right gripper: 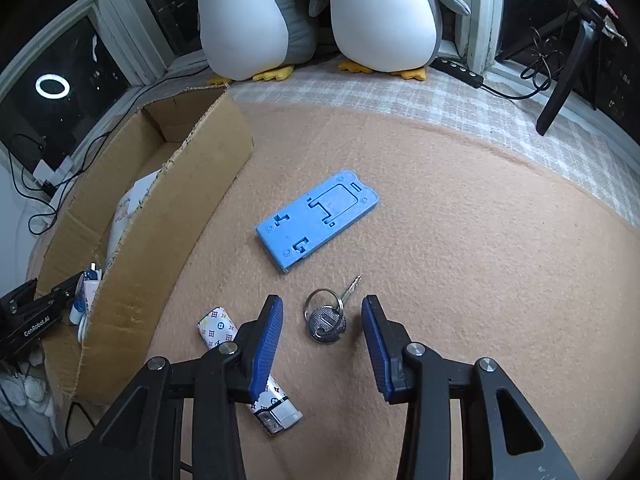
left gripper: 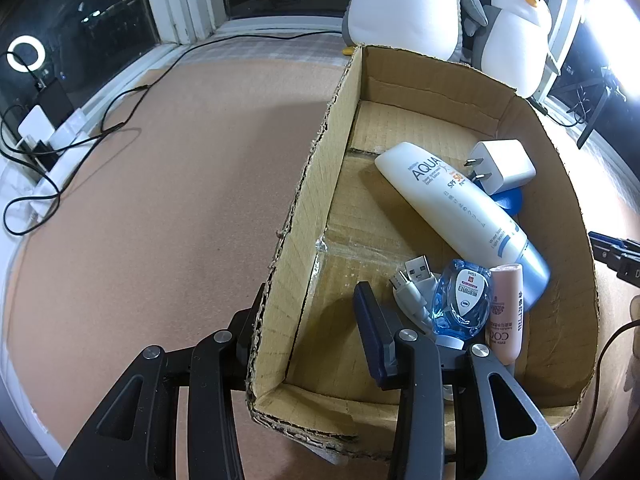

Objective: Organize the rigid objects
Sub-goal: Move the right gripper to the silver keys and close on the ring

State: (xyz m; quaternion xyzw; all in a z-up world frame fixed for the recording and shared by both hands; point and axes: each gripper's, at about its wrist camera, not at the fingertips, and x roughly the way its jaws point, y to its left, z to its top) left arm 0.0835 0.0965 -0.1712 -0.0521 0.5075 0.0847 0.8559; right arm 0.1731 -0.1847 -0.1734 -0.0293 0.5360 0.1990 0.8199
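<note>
A cardboard box (left gripper: pixel 308 184) holds a white lotion tube (left gripper: pixel 452 200), a white charger (left gripper: pixel 504 164), a USB cable (left gripper: pixel 416 280), a small blue bottle (left gripper: pixel 462 300) and a pink tube (left gripper: pixel 506 312). My left gripper (left gripper: pixel 308 320) is open, its fingers astride the box's left wall. In the right wrist view my right gripper (right gripper: pixel 322 320) is open, with a key on a ring (right gripper: pixel 328 316) lying on the mat between its fingers. A blue flat stand (right gripper: pixel 318 218) lies beyond it. A patterned lighter (right gripper: pixel 244 364) lies partly under the left finger (right gripper: pixel 266 344). The box (right gripper: pixel 160 216) stands to the left.
Two plush penguins (right gripper: pixel 308 12) sit at the back by the window. Cables and a power strip (left gripper: pixel 44 136) lie at the far left. A black remote-like strip (right gripper: pixel 460 68) and a stand leg (right gripper: pixel 564 80) are at the back right. The mat is tan felt (right gripper: pixel 480 260).
</note>
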